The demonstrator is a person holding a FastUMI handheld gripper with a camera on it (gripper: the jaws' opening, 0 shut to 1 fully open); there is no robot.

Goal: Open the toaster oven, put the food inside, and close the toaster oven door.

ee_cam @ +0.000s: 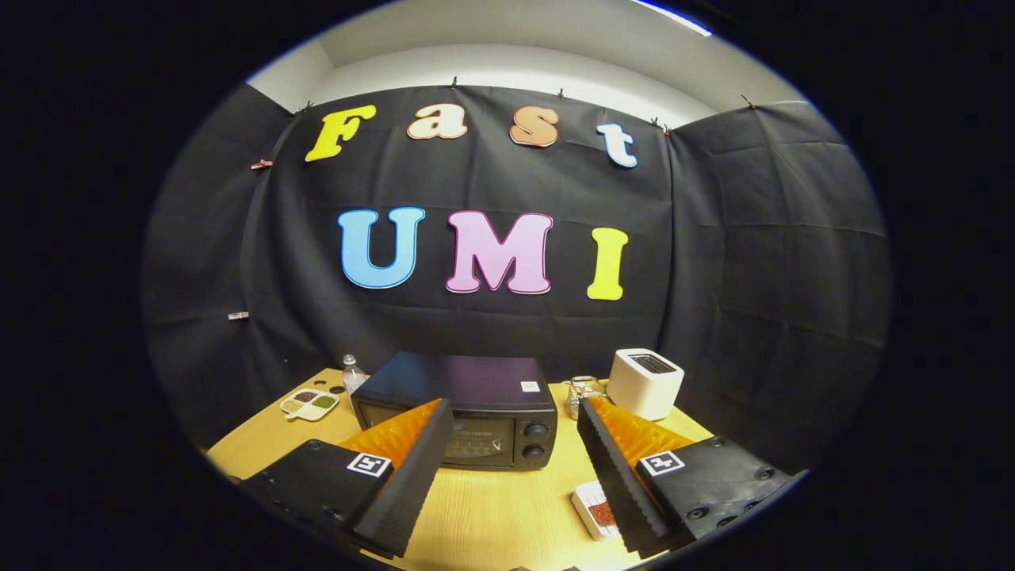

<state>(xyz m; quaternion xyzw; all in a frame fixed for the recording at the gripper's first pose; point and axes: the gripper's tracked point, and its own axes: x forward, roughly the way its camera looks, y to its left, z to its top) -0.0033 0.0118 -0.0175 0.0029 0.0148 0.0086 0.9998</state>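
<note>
A black toaster oven (464, 404) stands on the wooden table (492, 507) beyond my fingers, its glass door shut and two knobs on its right side. The left finger hides part of the door. A small white tray of reddish food (596, 511) lies on the table close to my right finger, partly hidden behind it. My gripper (511, 416) hangs above the table, open wide, with nothing between its fingers.
A white pop-up toaster (644, 382) stands right of the oven, with a small glass jar (583, 394) between them. Left of the oven are a clear bottle (353, 371) and a white divided dish (309, 404) of spices. Black cloth walls close the booth behind.
</note>
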